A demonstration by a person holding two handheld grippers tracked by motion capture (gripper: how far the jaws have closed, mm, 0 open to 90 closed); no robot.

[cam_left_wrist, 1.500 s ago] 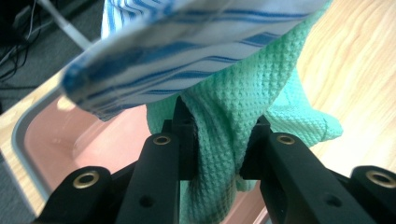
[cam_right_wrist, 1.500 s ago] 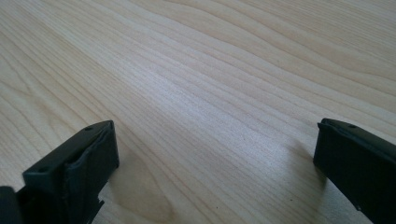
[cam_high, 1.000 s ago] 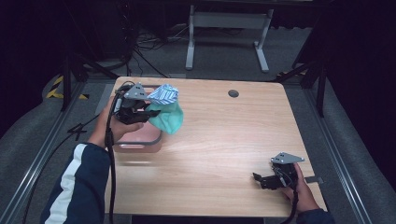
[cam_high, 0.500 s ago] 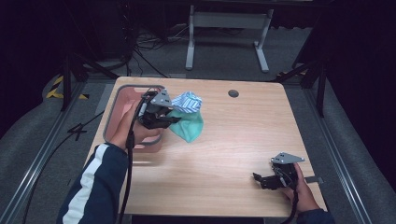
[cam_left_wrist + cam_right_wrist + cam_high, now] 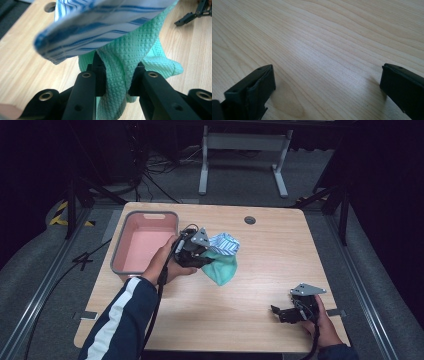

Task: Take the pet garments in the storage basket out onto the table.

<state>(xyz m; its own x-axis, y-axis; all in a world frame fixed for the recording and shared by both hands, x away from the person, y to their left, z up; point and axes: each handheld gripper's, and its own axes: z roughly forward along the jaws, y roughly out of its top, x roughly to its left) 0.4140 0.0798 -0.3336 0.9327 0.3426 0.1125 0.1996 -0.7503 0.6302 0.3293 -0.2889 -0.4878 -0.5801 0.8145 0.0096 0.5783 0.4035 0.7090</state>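
Table [image 5: 260, 300]: pale wood, with a round hole [image 5: 250, 220] seen at the far edge, beyond the left gripper

Tub [image 5: 145, 242]: pink inside, grey-rimmed, set on the table just to the left of the left gripper, behind the hand that bears it; nothing is seen in it

Green cloth [image 5: 222, 267]: waffle-weave, bunched; a fold of it is pinched between the jaws of the left gripper, as is shown in the left gripper view [image 5: 117, 75]; the rest is hung out ahead of the jaws and to their right, over the table's middle

Striped cloth [image 5: 224, 242]: white with blue stripes, carried on top of the green cloth, just ahead of the left gripper and above its jaws [image 5: 100, 27]; whether it is caught in the jaws as well cannot be told

Left gripper [image 5: 202, 260]: held above the table, jaws closed tight on the green cloth

Right gripper [image 5: 280, 312]: held low at the near right corner, well apart from both cloths; its jaws are spread wide [image 5: 327, 85] with bare wood between them and nothing gripped
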